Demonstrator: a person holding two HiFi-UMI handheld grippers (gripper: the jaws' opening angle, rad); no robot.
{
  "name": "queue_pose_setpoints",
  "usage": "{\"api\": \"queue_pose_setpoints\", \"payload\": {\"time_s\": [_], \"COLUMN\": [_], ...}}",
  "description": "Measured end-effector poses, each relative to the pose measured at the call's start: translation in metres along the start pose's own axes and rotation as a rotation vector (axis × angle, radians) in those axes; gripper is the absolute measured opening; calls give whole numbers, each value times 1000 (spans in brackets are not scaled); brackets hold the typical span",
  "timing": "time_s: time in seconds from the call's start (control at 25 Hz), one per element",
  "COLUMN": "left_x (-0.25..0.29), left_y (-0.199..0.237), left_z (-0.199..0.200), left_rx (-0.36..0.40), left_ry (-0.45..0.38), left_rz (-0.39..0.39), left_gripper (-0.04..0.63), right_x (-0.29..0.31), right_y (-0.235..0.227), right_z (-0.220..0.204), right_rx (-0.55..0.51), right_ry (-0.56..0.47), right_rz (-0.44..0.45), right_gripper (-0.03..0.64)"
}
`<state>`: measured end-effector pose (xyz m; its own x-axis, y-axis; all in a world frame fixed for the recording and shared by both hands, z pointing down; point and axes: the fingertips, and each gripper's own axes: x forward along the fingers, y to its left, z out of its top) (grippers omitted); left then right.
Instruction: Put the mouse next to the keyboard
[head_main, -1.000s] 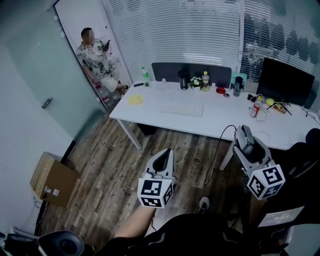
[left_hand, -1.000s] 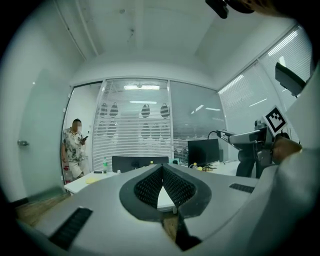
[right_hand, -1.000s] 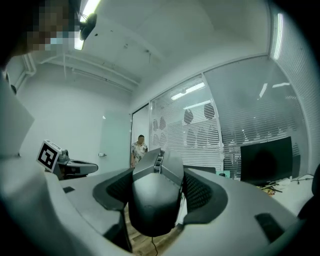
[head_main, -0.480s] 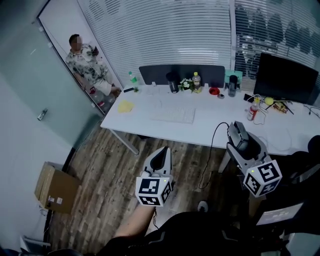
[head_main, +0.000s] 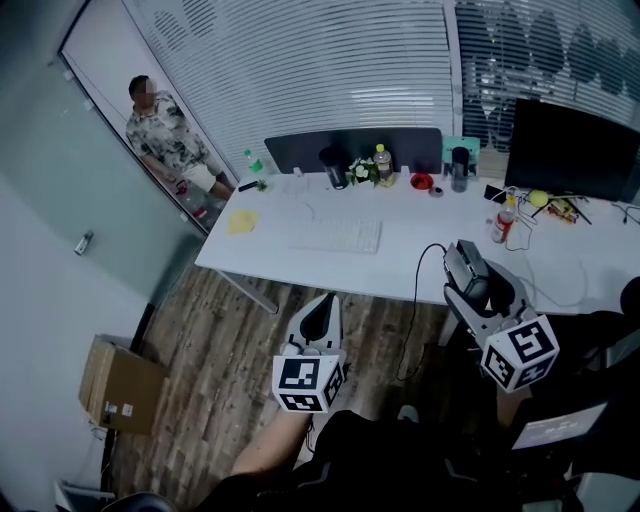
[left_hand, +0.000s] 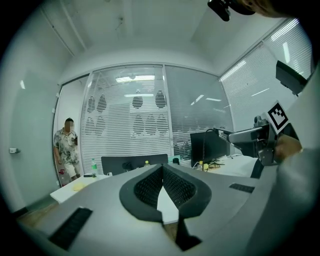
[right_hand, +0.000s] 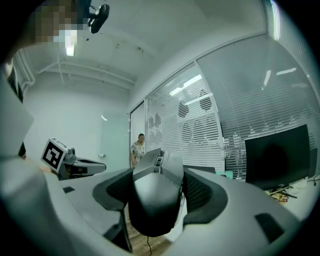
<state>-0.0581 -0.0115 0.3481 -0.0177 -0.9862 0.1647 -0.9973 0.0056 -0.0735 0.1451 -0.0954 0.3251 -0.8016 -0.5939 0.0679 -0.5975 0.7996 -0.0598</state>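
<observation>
Head view, left to right: a cardboard box (head_main: 118, 385) sits on the wooden floor (head_main: 200, 330), and a person (head_main: 165, 140) stands beyond the glass wall. The white counter (head_main: 290, 262) carries a yellow item (head_main: 242, 222), a green bottle (head_main: 251, 165), a white keyboard (head_main: 337, 236) before a dark divider panel (head_main: 350, 150), and a monitor (head_main: 570, 150) at the far right. Bare counter lies just right of the keyboard, with a small bottle (head_main: 500, 218) further right.

The black mouse (head_main: 470, 280) is held in the air at the counter's near side, right of the keyboard and well apart from it. Its long axis runs along the jaws, button end toward the counter. Its cable (head_main: 418, 310) loops down toward the floor.

The left tool (head_main: 322, 312) points at the counter, roughly level, on a bare forearm (head_main: 262, 455). Its jaw tips meet, with nothing between them. The right tool (head_main: 462, 262) also points forward, roughly level, and is clamped on the mouse's sides.
</observation>
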Motion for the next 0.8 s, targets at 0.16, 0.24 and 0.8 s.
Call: {"api": "queue_pose_setpoints", "payload": {"time_s": [0.16,0.24,0.8], "left_x": [14,23,140], "left_y": [3,6,116], "left_z": [-2,-1,29], "left_rx": [11,7,-27], "left_ry": [2,-2,-34], "left_rz": [-11,-23,-227], "left_gripper": [29,29,29], "right_x": [8,15,147], "right_y": [-6,-9,4], "right_z": [-1,-2,41], "right_rx": [7,4,-69], "right_ry": [-7,0,54], "right_rz": [-10,-18,-147], "right_gripper": [296,296,295]}}
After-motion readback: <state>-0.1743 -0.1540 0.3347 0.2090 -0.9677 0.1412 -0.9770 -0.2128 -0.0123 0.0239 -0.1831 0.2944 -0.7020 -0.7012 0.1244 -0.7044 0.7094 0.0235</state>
